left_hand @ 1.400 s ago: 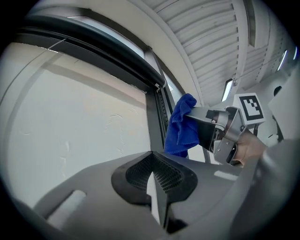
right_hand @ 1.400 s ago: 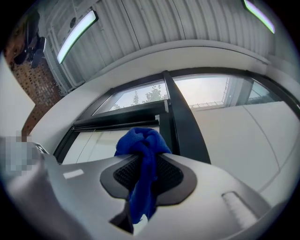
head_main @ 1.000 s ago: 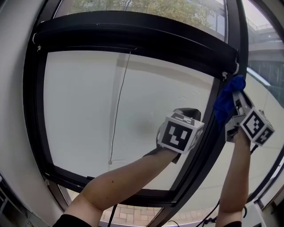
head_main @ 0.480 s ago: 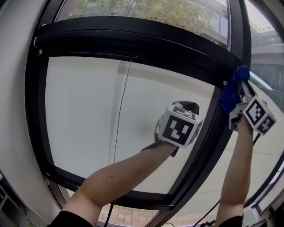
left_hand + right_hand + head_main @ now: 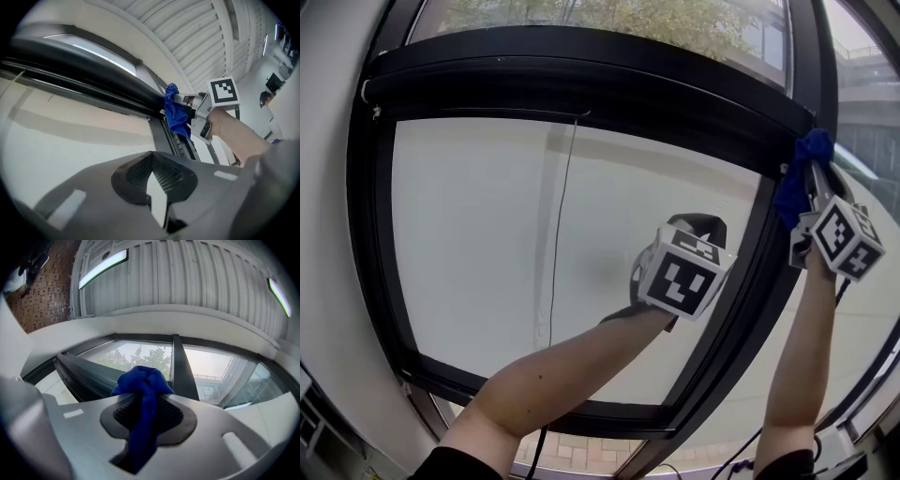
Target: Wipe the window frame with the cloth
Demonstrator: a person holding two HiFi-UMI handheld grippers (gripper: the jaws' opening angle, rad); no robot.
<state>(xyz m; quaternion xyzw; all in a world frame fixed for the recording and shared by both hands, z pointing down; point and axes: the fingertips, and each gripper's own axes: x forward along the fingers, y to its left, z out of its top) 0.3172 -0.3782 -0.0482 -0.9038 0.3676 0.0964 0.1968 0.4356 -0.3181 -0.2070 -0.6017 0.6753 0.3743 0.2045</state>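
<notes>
Left gripper (image 5: 152, 168): grey jaws, black mesh-textured pads (image 5: 136, 176), pale rectangular mark on each jaw, white cube (image 5: 680, 278) with black square markers at the back. Right gripper (image 5: 143, 404): same build, same marker cube (image 5: 844, 239), light grey handle body (image 5: 204, 117). Black cable (image 5: 534, 448) under the left arm, another beside the right. Arms bare to the shoulder, dark short sleeves (image 5: 445, 465) just showing at the bottom edge of head view

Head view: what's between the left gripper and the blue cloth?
The black upright bar of the window frame runs between the left gripper and the blue cloth, as the head view shows.
</notes>
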